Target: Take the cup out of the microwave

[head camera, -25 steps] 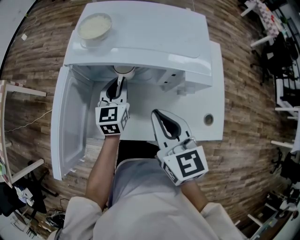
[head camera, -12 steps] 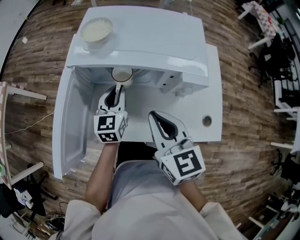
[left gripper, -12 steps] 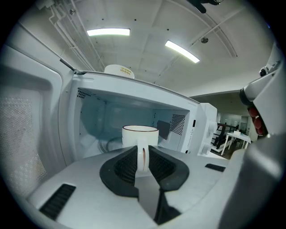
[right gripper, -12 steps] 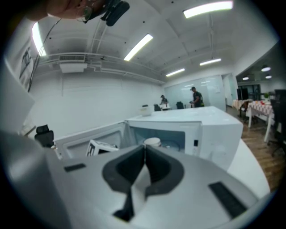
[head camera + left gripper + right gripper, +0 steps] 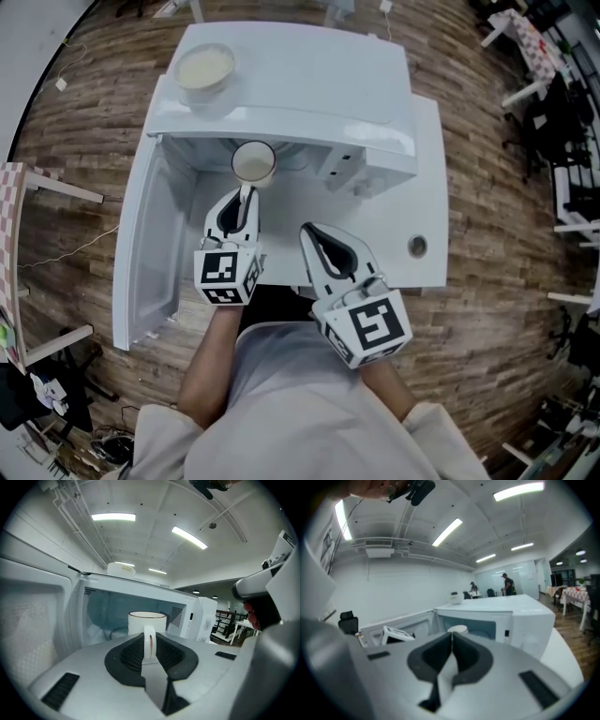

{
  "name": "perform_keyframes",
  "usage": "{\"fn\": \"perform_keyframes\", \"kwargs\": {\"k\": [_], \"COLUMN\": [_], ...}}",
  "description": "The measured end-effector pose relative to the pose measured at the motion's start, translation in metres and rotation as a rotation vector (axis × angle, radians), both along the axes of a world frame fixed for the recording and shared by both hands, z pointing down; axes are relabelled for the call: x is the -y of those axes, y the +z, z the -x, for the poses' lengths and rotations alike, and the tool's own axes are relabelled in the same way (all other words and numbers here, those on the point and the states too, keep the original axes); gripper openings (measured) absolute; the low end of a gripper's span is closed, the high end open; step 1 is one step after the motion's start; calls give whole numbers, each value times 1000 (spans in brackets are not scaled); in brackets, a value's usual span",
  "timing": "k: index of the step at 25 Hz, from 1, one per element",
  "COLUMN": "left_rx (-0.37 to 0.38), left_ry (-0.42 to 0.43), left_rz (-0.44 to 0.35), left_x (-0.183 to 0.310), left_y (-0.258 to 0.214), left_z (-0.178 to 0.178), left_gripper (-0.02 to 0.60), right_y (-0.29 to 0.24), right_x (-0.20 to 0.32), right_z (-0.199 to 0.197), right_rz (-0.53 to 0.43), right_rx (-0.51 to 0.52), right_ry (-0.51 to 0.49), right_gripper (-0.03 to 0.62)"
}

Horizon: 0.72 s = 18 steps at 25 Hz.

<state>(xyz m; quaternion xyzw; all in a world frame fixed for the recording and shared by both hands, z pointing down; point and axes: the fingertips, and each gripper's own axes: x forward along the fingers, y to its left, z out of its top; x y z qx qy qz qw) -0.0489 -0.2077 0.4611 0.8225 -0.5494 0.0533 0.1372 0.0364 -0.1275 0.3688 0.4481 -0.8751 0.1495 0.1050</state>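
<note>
Between left gripper (image 5: pixel 247 190) jaws: cup (image 5: pixel 253 163) handle (image 5: pixel 148 641) pinched. Cup at microwave (image 5: pixel 309 84) mouth, looks nearly out; set-down left. Right gripper (image 5: pixel 312 230) jaws pressed together, empty.

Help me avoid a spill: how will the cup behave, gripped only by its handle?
The cup looks like stiff glazed ceramic, so probably rigid but breakable if knocked. The left tool pinches only the thin handle, so the off-centre body may tend to sag or swivel. Smooth glaze could slip.
</note>
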Motion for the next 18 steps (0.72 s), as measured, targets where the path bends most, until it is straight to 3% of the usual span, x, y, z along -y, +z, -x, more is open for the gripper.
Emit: {"fn": "perform_keyframes", "kwargs": {"k": [6,18], "left_rx": [-50,-68], "left_ry": [0,44], "left_rz": [3,-29], "left_x": [-15,-39], "left_y": [-17,-56], "left_z": [-6,-8], "left_gripper": [67,67], "right_y": [-5,-14], "right_x": [-2,-6], "right_z": [-3,-6], "right_rz": [-19,-46], "right_rx": [6,27], "right_ry": [-4,-5], "right_gripper": [23,23]}}
